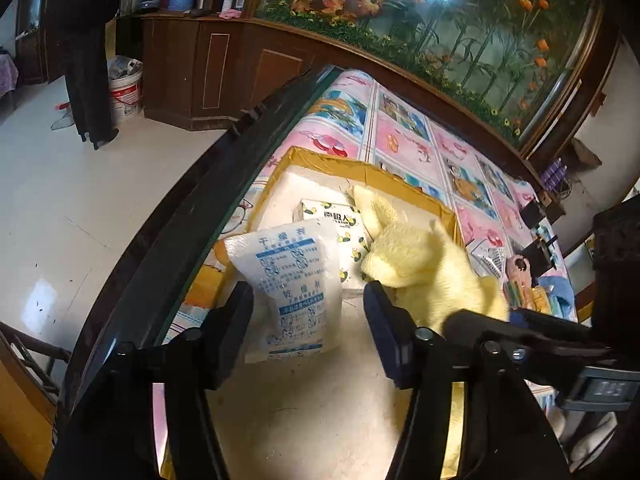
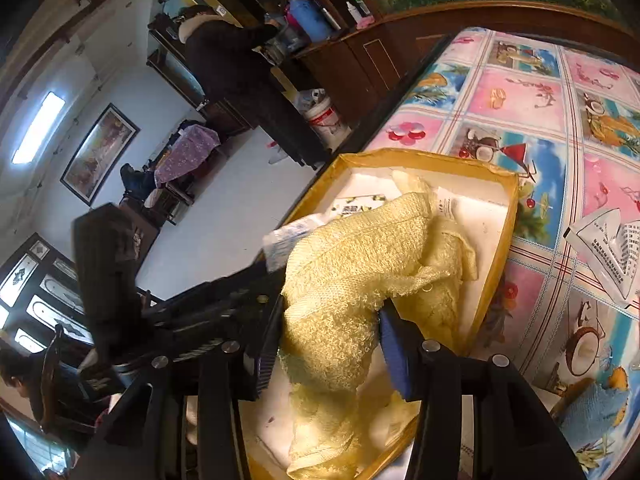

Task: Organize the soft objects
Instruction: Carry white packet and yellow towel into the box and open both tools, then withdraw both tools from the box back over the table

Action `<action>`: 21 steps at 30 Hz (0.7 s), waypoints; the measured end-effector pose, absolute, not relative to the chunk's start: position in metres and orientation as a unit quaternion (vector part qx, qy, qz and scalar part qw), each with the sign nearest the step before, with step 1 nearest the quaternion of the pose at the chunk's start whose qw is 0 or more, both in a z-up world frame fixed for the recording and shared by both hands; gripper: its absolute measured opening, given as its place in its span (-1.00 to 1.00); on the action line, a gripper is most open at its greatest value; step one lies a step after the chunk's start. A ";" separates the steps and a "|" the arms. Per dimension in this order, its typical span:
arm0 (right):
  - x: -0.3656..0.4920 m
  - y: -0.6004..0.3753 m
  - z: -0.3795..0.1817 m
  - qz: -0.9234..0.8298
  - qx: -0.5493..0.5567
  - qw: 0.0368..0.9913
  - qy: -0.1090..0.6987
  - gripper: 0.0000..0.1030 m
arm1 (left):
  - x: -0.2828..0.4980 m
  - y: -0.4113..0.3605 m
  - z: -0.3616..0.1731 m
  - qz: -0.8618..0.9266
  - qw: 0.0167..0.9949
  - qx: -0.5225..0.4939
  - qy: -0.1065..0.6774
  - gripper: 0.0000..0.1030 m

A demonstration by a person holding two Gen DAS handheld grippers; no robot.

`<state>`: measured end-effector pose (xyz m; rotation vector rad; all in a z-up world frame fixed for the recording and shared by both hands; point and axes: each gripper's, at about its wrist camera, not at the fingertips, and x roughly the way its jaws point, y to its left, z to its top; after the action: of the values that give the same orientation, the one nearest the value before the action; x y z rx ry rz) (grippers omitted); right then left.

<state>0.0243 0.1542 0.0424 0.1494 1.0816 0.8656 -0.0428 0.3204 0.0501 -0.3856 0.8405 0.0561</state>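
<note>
A yellow-rimmed cardboard box (image 1: 320, 158) with a white floor sits on the table. Inside lie a white desiccant bag with blue print (image 1: 296, 292) and a tissue pack (image 1: 340, 220). My left gripper (image 1: 308, 304) hovers open over the bag, with a gap at its right finger. A fluffy yellow towel (image 2: 352, 264) fills the space between the fingers of my right gripper (image 2: 332, 332), which is shut on it. The towel bunches up against both pads and drapes down into the box (image 2: 420, 156). In the left wrist view the towel (image 1: 420, 272) rises from the box beside the bag.
A flowery plastic tablecloth (image 2: 540, 80) covers the table. On it, right of the box, lie a clear printed packet (image 2: 612, 248) and a blue cloth (image 2: 592, 408). The table's dark edge (image 1: 180, 220) runs left of the box. A person (image 1: 88, 60) stands by a white bucket (image 1: 126, 92).
</note>
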 end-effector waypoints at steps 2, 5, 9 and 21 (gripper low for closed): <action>0.026 0.154 0.036 0.394 0.071 0.767 0.502 -0.03 | -0.050 0.326 0.058 0.026 0.899 -0.195 0.392 0.15; 0.025 0.147 0.040 0.397 0.071 0.771 0.493 0.02 | -0.061 0.328 0.070 0.023 0.903 -0.207 0.376 0.28; 0.015 0.129 0.061 0.400 0.066 0.788 0.463 0.08 | -0.071 0.318 0.083 0.017 0.910 -0.200 0.364 0.28; -0.035 -0.080 0.118 0.286 0.095 0.877 0.375 0.34 | -0.091 0.212 0.112 -0.082 0.917 -0.141 0.363 0.46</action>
<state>-0.0349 -0.0805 0.1185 0.1986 0.7820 0.5960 -0.0909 0.2122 0.1122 -0.2908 0.7473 -0.1686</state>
